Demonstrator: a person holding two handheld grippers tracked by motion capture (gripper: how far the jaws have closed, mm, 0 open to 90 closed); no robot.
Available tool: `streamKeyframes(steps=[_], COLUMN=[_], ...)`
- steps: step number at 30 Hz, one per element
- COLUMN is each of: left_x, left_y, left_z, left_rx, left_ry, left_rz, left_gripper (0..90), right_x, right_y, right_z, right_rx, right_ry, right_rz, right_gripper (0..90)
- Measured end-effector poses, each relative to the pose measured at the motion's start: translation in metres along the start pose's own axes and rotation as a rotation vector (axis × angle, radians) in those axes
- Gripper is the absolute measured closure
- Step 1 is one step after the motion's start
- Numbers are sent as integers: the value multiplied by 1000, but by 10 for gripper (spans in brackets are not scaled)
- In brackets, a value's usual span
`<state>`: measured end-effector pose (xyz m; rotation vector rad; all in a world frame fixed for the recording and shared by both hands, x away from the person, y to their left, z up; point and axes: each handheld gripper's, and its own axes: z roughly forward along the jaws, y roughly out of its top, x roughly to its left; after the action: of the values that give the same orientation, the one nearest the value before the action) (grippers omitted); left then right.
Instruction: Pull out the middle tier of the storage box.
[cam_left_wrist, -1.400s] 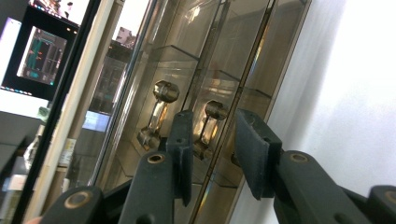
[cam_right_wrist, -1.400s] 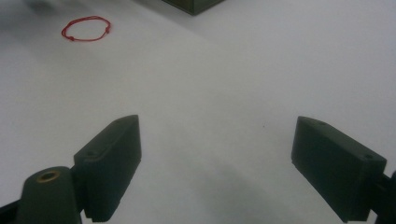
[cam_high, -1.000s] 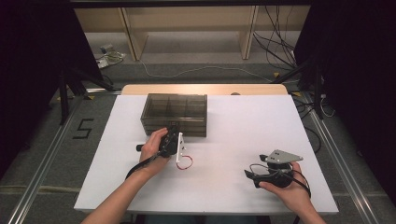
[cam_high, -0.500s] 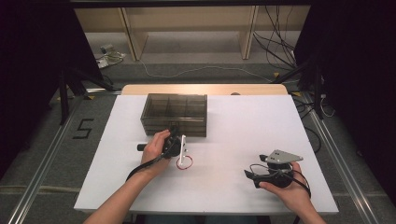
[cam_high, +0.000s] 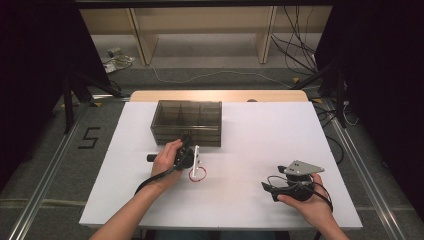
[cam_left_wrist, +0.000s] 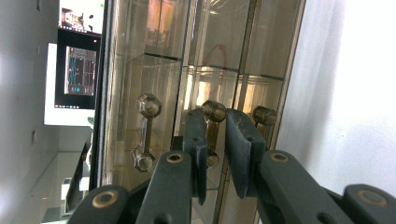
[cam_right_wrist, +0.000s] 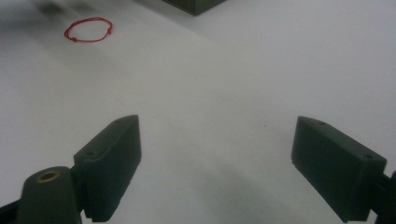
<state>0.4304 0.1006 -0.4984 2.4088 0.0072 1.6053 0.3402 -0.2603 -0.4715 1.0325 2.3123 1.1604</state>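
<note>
Fingers (cam_left_wrist: 243, 154) of the left gripper (cam_left_wrist: 215, 154) stand nearly together with a narrow gap between them, and a brass knob (cam_left_wrist: 214, 111) on the front of the smoky clear box (cam_high: 187, 121) sits right at their tips; whether they pinch it or merely touch it cannot be told. Two more brass knobs show on that same front face, one on each side of the fingers. From the high view, the left hand (cam_high: 166, 159) reaches in from the near edge of the bench (cam_high: 260, 130), forearm angled toward the box, with the left gripper rolled on its side against the box's near wall. A white strip (cam_high: 196, 157) stands beside the hand, and a red loop of string (cam_high: 198, 174) lies on the bench just on the near side of the box, close to the left hand.

Fingers (cam_right_wrist: 112, 168) of the right gripper (cam_right_wrist: 215, 172) are spread wide with nothing between them, low over bare bench. The right hand (cam_high: 305, 197) rests well to the right of the box, near the bench's near edge, gripper pointing left; in the right gripper view the red loop lies far ahead and the box's corner beyond it. Between the box and the right hand the bench is white and open, as is the stretch right of the box up to the far wooden edge (cam_high: 220, 95).
</note>
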Motion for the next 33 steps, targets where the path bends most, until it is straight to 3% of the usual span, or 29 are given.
streamKeyframes(steps=[21, 33], left_x=[-1, -3], left_y=[0, 0], left_z=[-1, 0], left_rx=[-1, 3], left_ry=[8, 19], left_rz=[10, 37], left_gripper=[783, 791], right_x=[0, 0], right_y=[0, 0], right_z=[0, 0], right_rx=[-2, -3], right_ry=[1, 3], right_rz=[1, 0], right_gripper=[166, 166])
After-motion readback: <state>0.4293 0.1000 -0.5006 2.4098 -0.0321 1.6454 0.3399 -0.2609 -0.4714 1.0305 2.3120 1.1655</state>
